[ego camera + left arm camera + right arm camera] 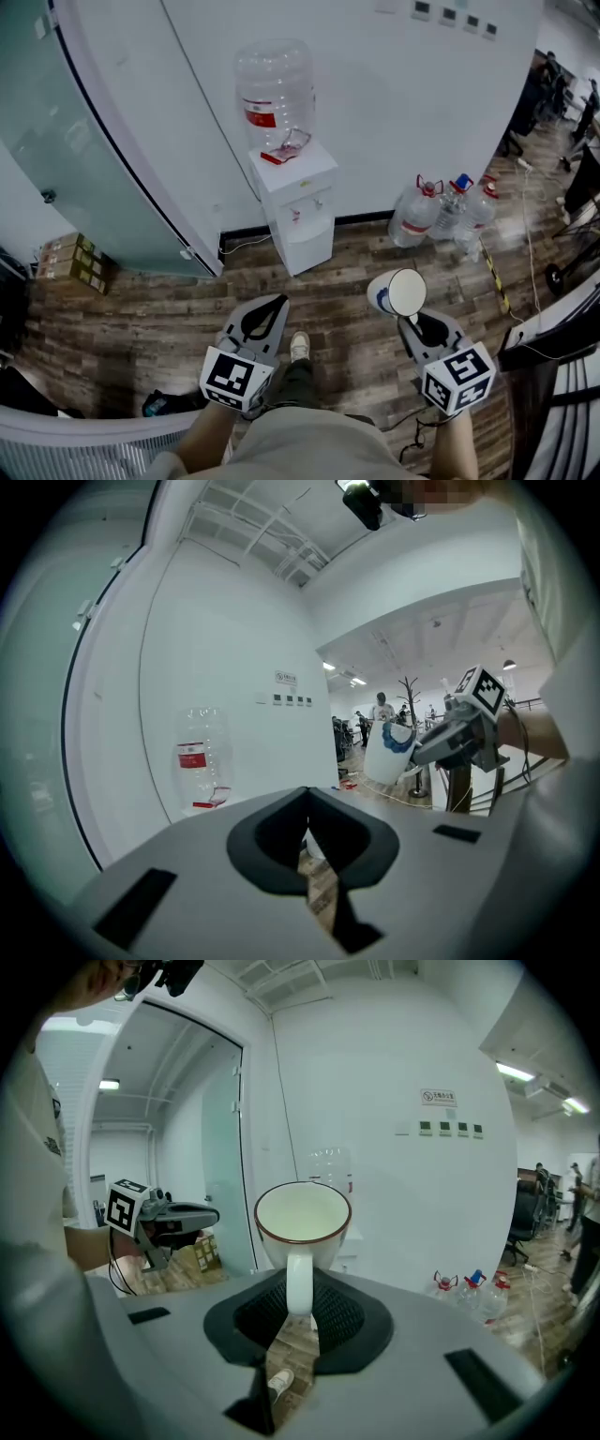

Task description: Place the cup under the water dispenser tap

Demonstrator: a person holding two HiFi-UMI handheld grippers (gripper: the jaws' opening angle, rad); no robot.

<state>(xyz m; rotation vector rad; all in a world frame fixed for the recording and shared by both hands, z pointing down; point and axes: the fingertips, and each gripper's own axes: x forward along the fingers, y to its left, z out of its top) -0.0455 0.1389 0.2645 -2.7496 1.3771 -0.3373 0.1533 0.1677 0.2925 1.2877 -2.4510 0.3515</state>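
A white cup point(398, 292) with a dark rim and a blue mark lies tipped on its side, its mouth facing back. My right gripper point(410, 323) is shut on its handle. In the right gripper view the cup point(302, 1215) hangs just past the jaws with the handle point(298, 1279) clamped between them. The white water dispenser point(298, 204) stands against the wall ahead, carrying an empty clear bottle point(275, 94). My left gripper point(263, 321) is held level beside the right one, shut with nothing in it. From the left gripper view the cup point(389, 752) and the dispenser bottle point(200, 761) both show.
Three large water bottles point(441, 211) stand on the wood floor right of the dispenser. Cardboard boxes point(75, 261) sit by a curved glass wall point(56, 141) at left. A cable point(530, 234) runs along the floor at right. My shoe point(299, 345) shows between the grippers.
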